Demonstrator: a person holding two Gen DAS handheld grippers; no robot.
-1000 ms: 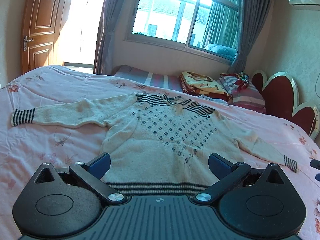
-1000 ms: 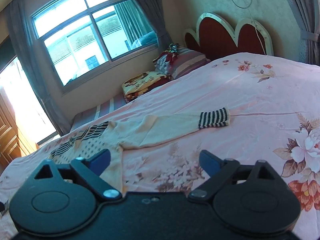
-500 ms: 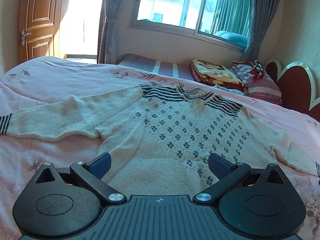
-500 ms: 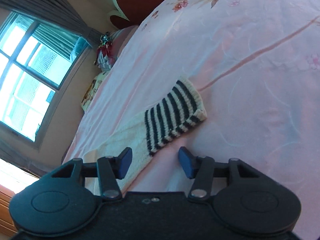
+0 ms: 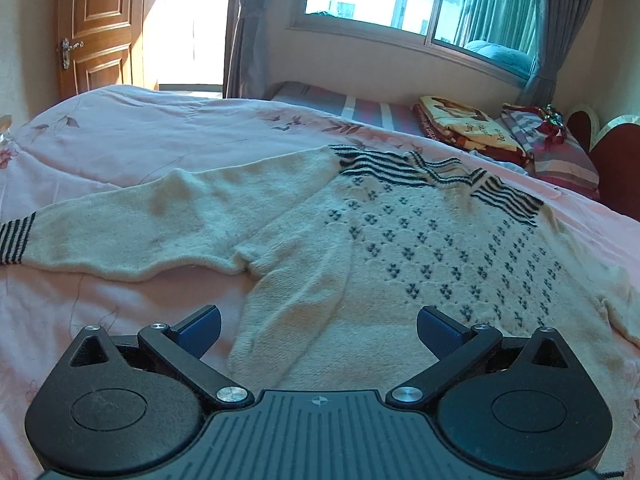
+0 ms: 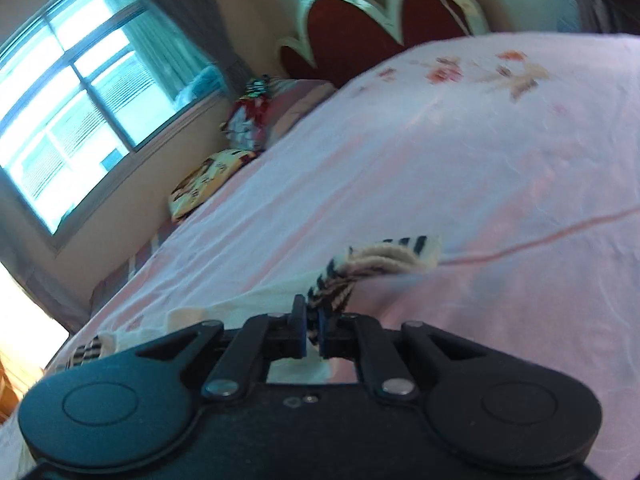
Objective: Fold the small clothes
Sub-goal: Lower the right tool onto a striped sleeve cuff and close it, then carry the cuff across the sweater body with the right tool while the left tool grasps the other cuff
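Right gripper (image 6: 314, 330) just clamped onto striped cuff (image 6: 384, 258) of cream sweater (image 5: 400, 264), spread flat on pink bed (image 5: 120, 140).
Half a second ago gaping beside cuff; now pinching it, lifted, ready for folding sleeve inward. Left gripper (image 5: 318, 330) spread wide, empty, over sweater's lower body.

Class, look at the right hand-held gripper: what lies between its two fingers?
The sweater's striped cuff, pinched between the closed fingers of the right hand-held gripper; the right wrist view shows it.

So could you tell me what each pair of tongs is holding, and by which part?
Right tongs: sweater sleeve, at its striped cuff. Left tongs: open, holding nothing.
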